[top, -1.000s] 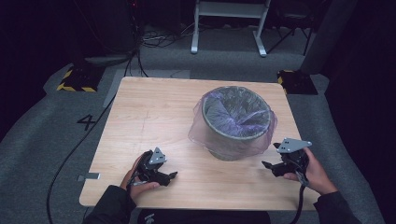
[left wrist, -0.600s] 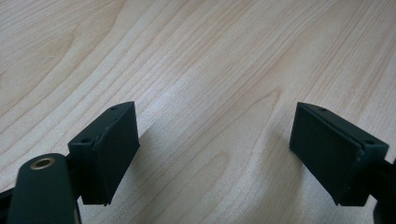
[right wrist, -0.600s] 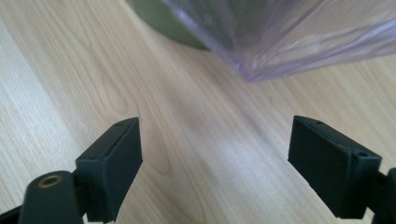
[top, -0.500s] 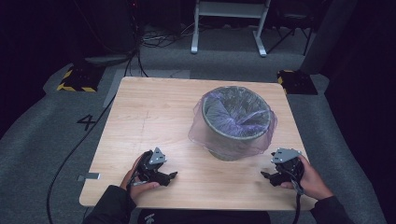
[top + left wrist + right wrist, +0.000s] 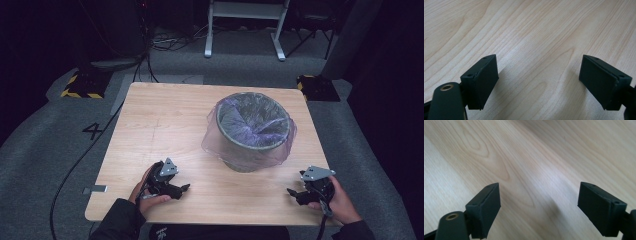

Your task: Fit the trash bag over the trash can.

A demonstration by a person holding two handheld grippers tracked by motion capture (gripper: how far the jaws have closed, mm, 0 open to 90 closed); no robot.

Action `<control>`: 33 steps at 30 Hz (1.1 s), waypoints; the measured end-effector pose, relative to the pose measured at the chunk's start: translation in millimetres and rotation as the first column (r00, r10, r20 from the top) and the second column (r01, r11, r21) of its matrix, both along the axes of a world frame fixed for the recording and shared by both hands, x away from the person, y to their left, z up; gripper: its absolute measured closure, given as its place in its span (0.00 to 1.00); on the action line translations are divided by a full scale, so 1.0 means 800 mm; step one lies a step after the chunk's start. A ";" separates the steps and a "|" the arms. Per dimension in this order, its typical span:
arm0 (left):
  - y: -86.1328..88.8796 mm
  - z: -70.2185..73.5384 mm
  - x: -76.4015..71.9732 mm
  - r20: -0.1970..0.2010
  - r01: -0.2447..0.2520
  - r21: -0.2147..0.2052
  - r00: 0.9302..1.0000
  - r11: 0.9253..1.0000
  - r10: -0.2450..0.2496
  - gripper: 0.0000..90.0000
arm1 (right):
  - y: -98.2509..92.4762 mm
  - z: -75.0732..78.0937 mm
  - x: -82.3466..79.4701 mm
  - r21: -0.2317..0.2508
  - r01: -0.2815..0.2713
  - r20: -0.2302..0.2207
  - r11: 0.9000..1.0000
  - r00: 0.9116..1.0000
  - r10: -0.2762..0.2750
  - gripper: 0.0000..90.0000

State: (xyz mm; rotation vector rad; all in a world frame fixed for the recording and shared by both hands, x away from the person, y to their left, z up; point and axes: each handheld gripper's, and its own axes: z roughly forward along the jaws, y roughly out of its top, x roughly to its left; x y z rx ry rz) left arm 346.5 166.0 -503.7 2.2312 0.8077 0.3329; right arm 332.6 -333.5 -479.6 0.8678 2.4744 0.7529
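On the wooden table right of centre stands the grey bin, purple bag already lining it, film folded over the rim and draped down the outside. Looks essentially done; at most some tidying of the loose skirt left. Left gripper rests low at the near edge, jaws wide, nothing between them, bare wood below. Right gripper sits near the near-right corner, jaws equally wide and empty. Both well apart from the bin.

Wooden table, yellow-black striped block, white stand legs
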 end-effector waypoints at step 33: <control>0.000 0.000 0.001 -0.002 0.009 -0.001 1.000 1.000 -0.009 0.16 | -0.085 -0.030 0.005 0.249 0.314 -0.030 0.916 0.948 -0.317 0.15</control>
